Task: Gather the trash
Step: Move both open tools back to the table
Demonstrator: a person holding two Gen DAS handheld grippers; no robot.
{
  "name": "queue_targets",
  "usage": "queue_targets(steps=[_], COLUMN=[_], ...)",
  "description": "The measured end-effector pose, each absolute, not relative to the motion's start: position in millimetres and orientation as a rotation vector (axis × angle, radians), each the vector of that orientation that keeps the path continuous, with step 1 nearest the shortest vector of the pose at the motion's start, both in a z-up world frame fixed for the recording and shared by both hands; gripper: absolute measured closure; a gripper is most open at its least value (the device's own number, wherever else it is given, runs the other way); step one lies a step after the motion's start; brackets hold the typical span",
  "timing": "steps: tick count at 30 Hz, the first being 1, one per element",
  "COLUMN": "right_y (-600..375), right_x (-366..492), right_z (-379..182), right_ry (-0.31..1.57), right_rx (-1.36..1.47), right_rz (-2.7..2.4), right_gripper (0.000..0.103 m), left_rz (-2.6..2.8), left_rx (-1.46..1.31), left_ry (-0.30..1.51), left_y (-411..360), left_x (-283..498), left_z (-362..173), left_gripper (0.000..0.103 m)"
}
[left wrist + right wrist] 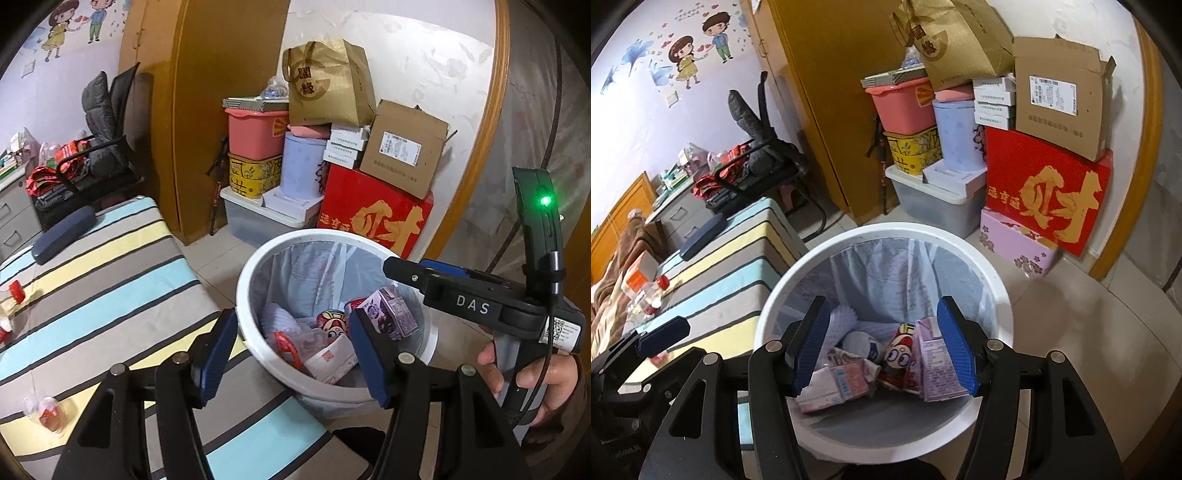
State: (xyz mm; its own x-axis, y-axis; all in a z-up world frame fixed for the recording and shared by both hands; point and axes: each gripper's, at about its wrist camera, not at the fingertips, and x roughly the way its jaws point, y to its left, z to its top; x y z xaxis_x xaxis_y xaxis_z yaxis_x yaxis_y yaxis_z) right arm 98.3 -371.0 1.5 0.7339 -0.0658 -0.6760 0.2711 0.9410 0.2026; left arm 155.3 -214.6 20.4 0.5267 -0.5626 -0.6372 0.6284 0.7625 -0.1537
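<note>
One white trash bin (997,295) holding one purple carton (936,365) among wrappers, right gripper (884,347) spread empty above it, left gripper (291,354) spread empty, one striped surface (110,266) left.

Left gripper (293,354) jaws spread empty, right gripper (884,345) likewise

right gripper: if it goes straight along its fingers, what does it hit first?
Probably the trash in the bin: the open right gripper points down into it, at the cartoon-face wrapper and cartons. Depth unclear.
</note>
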Motion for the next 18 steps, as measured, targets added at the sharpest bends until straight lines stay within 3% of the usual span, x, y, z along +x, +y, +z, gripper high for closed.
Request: queue_targets(steps=[18], right_y=[-314], right_x=[94], right_z=[15], right_ry=[0.671], right_rx=[0.244], right_rz=[-0.099], right_gripper=[0.041], left_rz=[-0.575], left_rx=[0.037], left_ry=[0.68], left_y=[-131], left_x=[143], left_z=[31], left_gripper=[0.038])
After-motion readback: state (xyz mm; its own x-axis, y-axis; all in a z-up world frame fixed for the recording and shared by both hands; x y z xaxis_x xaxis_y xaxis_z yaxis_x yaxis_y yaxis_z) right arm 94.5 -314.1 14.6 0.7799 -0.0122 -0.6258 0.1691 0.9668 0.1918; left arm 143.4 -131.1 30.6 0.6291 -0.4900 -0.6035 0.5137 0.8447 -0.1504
